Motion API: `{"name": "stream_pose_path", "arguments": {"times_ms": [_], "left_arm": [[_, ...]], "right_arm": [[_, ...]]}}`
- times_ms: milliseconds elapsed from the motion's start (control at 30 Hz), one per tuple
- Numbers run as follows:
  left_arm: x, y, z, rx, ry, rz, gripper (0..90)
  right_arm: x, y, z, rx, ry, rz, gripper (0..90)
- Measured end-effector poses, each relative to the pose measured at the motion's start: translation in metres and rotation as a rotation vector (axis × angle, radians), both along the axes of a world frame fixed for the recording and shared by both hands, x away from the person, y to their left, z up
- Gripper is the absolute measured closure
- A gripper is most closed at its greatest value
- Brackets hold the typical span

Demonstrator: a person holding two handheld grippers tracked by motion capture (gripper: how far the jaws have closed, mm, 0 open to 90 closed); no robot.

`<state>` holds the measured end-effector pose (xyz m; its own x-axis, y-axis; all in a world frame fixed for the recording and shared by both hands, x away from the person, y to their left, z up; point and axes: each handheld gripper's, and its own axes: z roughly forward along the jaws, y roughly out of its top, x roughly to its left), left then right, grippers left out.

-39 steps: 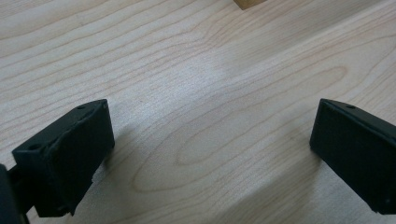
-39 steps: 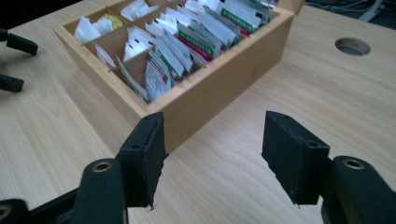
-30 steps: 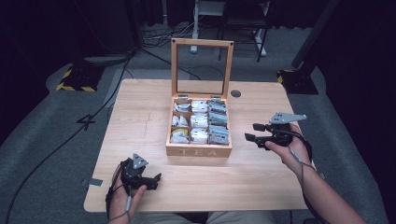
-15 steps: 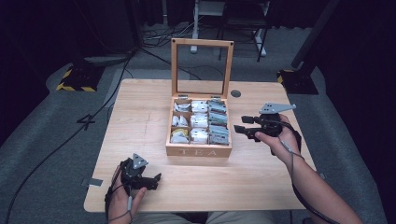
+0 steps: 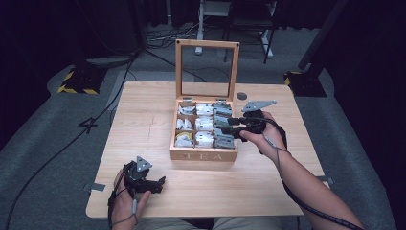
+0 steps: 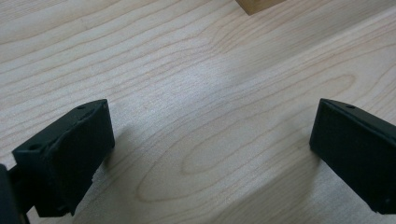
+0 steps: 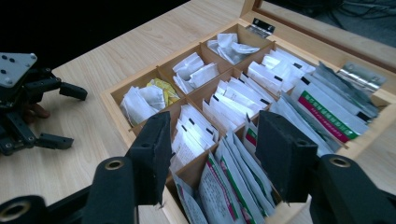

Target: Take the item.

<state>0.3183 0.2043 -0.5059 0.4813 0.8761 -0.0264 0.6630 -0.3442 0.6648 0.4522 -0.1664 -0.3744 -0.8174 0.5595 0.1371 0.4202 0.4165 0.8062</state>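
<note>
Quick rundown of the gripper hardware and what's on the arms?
Both grippers are black: the left gripper and right gripper each carry a grey three-cornered plate on top. The jaws are blocky, flat-faced black pads, with round screw holes in the arms behind them. A thin dark cable trails along the right forearm. Forearms are bare, no sleeves in view.

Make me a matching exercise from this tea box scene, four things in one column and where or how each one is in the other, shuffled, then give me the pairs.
Things:
1. left hand-held gripper
2. right hand-held gripper
3. lid of the tea box
4. yellow packet

Places or states:
A. standing upright at the back of the tea box
B. over the box's right-hand column of tea bags, jaws apart
C. low over the bare table near its front edge, jaws wide apart
D. in the corner compartment nearest the left gripper

Pairs: 1-C, 2-B, 3-A, 4-D
</note>
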Motion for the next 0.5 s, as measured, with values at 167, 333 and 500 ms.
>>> {"name": "stream_pose_path", "arguments": {"times_ms": [167,333,500], "left_arm": [[0.000,0.000,0.000,0.002,-0.002,0.001,0.3],[0.000,0.000,0.000,0.001,-0.002,0.001,0.3],[0.000,0.000,0.000,0.002,-0.002,0.001,0.3]], "right_arm": [[0.004,0.014,-0.004,-0.025,-0.005,0.017,48.8],[0.005,0.030,-0.009,-0.034,0.030,0.043,53.5],[0.004,0.046,-0.015,-0.063,0.074,0.078,59.4]]}}
